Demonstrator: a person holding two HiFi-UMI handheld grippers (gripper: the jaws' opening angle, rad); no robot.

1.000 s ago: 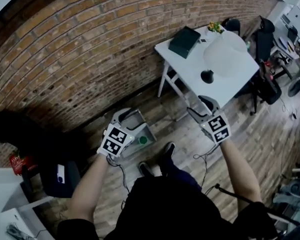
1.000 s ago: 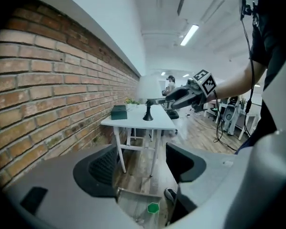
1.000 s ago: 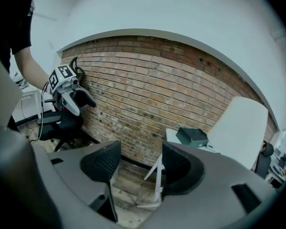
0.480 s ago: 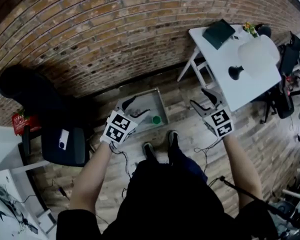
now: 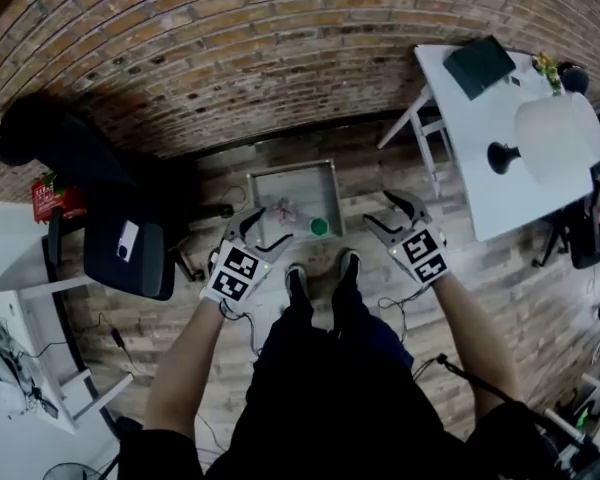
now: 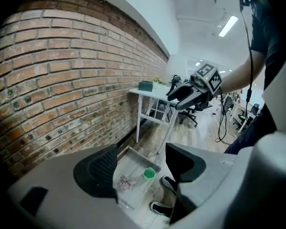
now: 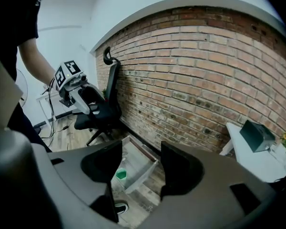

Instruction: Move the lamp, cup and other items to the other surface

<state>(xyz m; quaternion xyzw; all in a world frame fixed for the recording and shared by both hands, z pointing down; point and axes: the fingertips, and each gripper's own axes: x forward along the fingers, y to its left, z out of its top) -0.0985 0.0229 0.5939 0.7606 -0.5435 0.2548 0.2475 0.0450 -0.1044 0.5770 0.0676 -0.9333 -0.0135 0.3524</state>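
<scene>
A shallow metal tray lies on the wooden floor at the foot of the brick wall; everything here is placed from that tray. A green cup stands inside the tray, in the corner nearest the person's shoes; a crumpled pinkish thing lies in the tray just beside the cup, toward its middle; what it is cannot be told.

The left hand-held gripper hangs over the tray's near-left corner, tilted downward; its jaws stand wide apart with nothing gripped; the left gripper view shows only the tray, the cup and the pinkish thing far below, in the gap between them. The right hand-held gripper is in the air just right of the tray, also tilted downward; its jaws are likewise parted and empty; the right gripper view shows the tray and the cup at a distance through the gap.

The lamp, with a white shade and a black base, stands on a white surface well to the right of the tray; a dark green box lies on that surface's far end. A black office chair stands to the left of the tray.
</scene>
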